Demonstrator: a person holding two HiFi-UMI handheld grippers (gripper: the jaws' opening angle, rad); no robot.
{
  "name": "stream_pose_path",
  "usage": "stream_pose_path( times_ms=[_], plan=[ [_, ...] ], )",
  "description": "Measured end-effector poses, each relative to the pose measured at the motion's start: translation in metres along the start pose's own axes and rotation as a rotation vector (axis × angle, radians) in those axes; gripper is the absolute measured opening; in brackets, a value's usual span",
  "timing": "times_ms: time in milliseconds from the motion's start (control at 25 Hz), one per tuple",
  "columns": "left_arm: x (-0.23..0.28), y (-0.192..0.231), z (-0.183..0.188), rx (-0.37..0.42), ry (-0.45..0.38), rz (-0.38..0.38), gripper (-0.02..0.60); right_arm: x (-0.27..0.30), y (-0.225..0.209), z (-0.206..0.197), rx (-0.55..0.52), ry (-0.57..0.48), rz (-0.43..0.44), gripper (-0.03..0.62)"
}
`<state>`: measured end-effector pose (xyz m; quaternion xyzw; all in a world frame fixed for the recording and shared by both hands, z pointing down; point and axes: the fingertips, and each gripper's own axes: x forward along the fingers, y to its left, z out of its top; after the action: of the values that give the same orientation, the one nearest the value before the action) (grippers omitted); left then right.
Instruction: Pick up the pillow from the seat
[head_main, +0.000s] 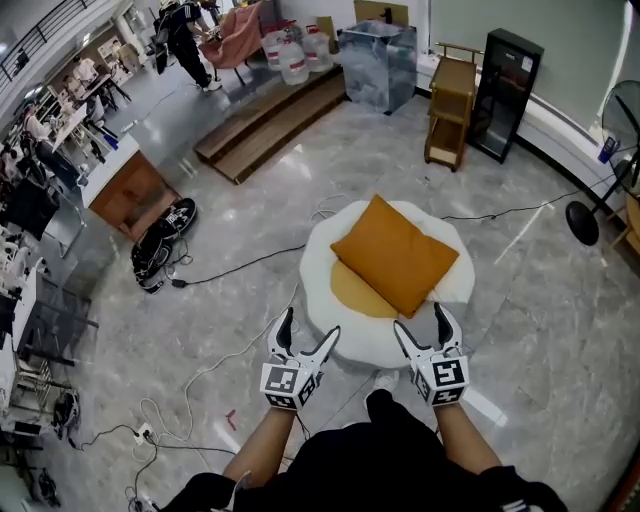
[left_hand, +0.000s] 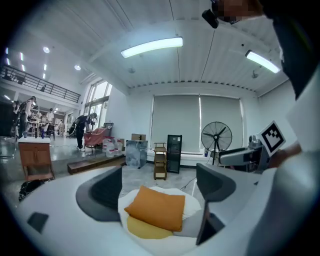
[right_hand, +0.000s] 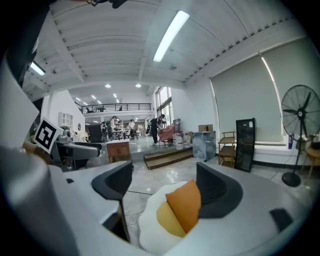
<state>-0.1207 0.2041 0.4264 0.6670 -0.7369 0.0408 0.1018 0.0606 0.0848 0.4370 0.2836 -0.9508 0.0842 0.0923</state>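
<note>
Hovering at the seat's near edge. Left gripper (head_main: 312, 321) is at 7 o'clock of the white seat (head_main: 318, 262), jaws wide, nothing between them. The orange pillow (head_main: 395, 253) lies flat on the seat, centre towards 12 o'clock. Right gripper (head_main: 419, 318) is at 5 o'clock, jaws wide, empty. Pillow looks light, soft and floppy, so I'd pinch its near corners or edge seams, one gripper each.

**Open hall with a glossy grey floor**

A polished grey stone floor (head_main: 250, 200) fills the head view, with loose cables (head_main: 215, 272) at lower left. Low wooden steps (head_main: 270, 120) lie at upper centre, near a mirrored cube (head_main: 378, 62). A wooden shelf cart (head_main: 450, 110) and a black cabinet (head_main: 507, 95) stand at upper right, and a pedestal fan (head_main: 582, 222) at the right edge. Tube lights (left_hand: 151, 47) cross the white ceiling above blind-covered windows (left_hand: 197, 122).
</note>
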Motion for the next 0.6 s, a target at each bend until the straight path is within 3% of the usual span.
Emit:
stream_pose_path(
  times_ms=[200, 280, 600],
  plan=[
    [0.063, 0.006, -0.001, 0.007, 0.034, -0.009, 0.567, 0.039, -0.05, -0.01, 0.056, 0.024, -0.055, 0.576],
    [0.084, 0.01, -0.004, 0.001, 0.062, -0.008, 0.597, 0.051, -0.068, -0.015, 0.061, 0.042, -0.071, 0.588],
    [0.142, 0.038, -0.004, 0.014, 0.11, 0.034, 0.597, 0.091, -0.12, -0.023, 0.073, 0.085, -0.101, 0.589]
  ],
)
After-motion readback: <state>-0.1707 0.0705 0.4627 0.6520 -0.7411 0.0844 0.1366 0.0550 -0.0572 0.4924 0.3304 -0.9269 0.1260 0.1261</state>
